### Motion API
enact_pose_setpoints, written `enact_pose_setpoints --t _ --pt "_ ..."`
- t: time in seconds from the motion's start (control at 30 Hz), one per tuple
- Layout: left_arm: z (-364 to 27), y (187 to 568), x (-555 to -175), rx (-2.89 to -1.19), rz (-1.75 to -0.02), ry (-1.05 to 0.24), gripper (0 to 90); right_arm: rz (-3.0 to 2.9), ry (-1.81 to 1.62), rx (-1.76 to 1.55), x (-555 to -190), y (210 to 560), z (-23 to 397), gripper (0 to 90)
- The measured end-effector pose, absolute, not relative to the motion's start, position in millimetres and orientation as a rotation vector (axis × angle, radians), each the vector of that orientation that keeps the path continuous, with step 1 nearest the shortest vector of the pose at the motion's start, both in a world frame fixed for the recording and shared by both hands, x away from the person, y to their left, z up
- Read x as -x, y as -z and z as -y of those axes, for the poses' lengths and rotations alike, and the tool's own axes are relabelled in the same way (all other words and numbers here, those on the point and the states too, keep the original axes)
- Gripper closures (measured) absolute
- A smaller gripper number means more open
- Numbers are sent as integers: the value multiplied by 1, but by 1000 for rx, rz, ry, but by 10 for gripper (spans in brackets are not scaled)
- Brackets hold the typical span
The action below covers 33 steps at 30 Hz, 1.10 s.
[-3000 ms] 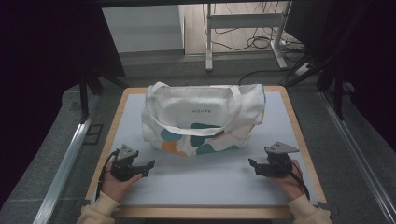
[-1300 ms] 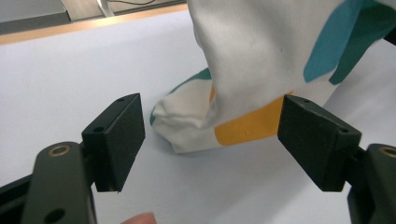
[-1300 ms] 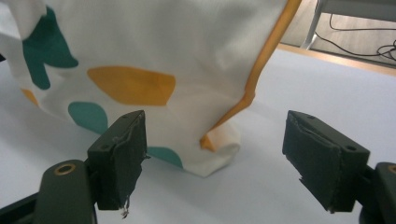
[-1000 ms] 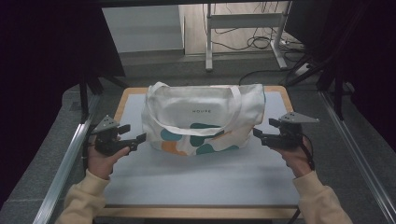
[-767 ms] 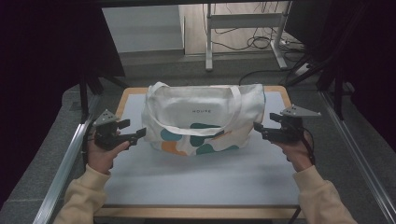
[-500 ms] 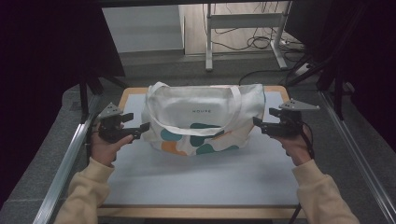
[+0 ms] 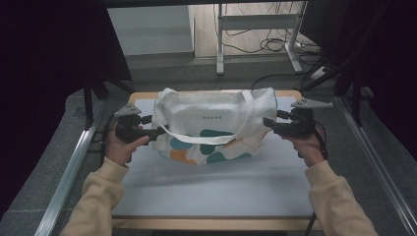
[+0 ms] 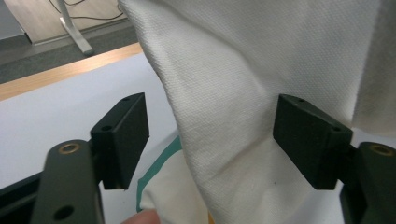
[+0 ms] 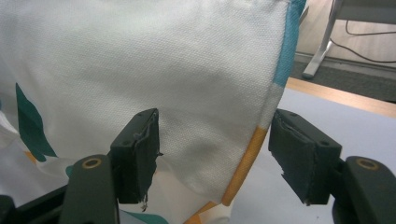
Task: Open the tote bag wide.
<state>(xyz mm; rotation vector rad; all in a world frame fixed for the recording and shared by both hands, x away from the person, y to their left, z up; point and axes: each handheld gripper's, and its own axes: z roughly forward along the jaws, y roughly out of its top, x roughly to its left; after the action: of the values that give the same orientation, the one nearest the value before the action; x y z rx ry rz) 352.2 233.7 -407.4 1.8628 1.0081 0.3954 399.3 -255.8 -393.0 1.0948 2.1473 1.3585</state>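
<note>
Bag (image 7: 214,123) lies mid-tabletop (image 7: 211,191). Left gripper (image 7: 158,131) at bag's left edge, right gripper (image 7: 268,123) at its right edge; both have jaws apart, straddling fabric, not clamped.

High view looks forward and down on the table (image 7: 206,196); both gripper views, close, apparently share the bag (image 7: 211,123).

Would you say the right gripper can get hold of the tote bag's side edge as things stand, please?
Probably yes. The right gripper is open with its jaws standing either side of the tote bag's orange-trimmed side edge, and nothing lies between them; closing should catch the fabric.
</note>
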Motion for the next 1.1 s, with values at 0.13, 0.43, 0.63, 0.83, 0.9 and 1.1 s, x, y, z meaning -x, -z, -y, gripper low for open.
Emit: enact_pose_setpoints --t 0.13,0.43,0.63,0.83,0.9,1.1 --pt "-232 408 -352 -1873 -982 -372 416 -2180 -1403 -1118 -403 399 257 388" --pt "-221 408 -343 -1917 -949 -462 757 -2189 -1330 -1078 -400 401 250 622" --pt "-220 408 -339 -1912 -948 -481 824 -2178 -1311 -1038 -396 399 249 774" --pt "-226 408 -329 -1884 -937 -506 831 -2136 -1333 -965 -384 397 253 827" --pt "-227 410 -324 -1878 -928 -512 831 -2119 -1336 -922 -374 398 255 829" --pt "-230 415 -313 -1865 -912 -517 831 -2117 -1338 -897 -362 404 257 830"
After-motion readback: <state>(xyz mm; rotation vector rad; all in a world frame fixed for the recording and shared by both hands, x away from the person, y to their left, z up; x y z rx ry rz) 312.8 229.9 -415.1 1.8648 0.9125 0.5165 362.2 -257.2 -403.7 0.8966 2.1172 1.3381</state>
